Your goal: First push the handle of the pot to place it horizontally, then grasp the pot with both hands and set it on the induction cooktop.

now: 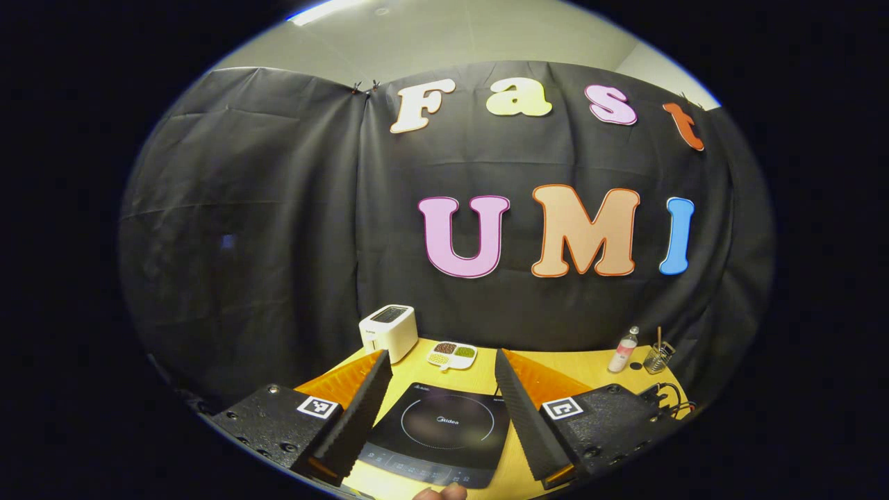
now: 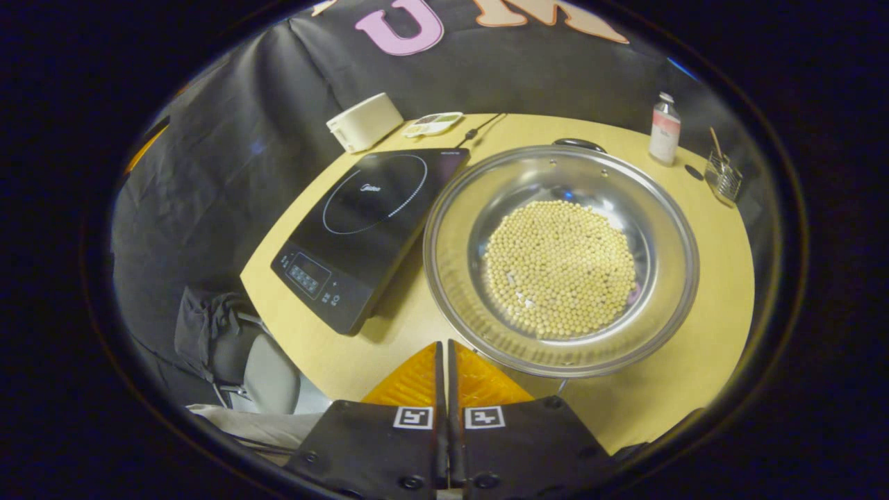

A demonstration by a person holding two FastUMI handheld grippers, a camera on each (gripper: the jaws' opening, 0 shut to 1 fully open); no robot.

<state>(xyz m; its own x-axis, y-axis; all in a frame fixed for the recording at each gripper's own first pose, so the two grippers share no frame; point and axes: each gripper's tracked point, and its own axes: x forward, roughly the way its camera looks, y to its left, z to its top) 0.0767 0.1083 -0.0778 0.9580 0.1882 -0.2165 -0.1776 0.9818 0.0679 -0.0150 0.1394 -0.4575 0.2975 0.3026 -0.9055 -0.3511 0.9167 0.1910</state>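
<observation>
My left gripper [image 1: 441,357] has its fingers spread wide, nothing between them, hovering above the near edge of the black induction cooktop [image 1: 444,430]. Beyond the cooktop I see a white toaster [image 1: 389,332], a small divided dish [image 1: 451,354] of grains, and off to the right a bottle [image 1: 623,351] and a wire holder [image 1: 658,357], all on the yellow table [image 1: 555,368].

My right gripper [image 2: 446,351] has its fingers pressed together, holding nothing, tips just short of the near rim of the steel pot [image 2: 451,278]. The pot sits on the table right beside the cooktop [image 2: 368,229], full of pale soybeans [image 2: 559,267]. One dark handle [image 2: 580,144] shows at the far rim, lying flat. I can't make out the near handle.
</observation>
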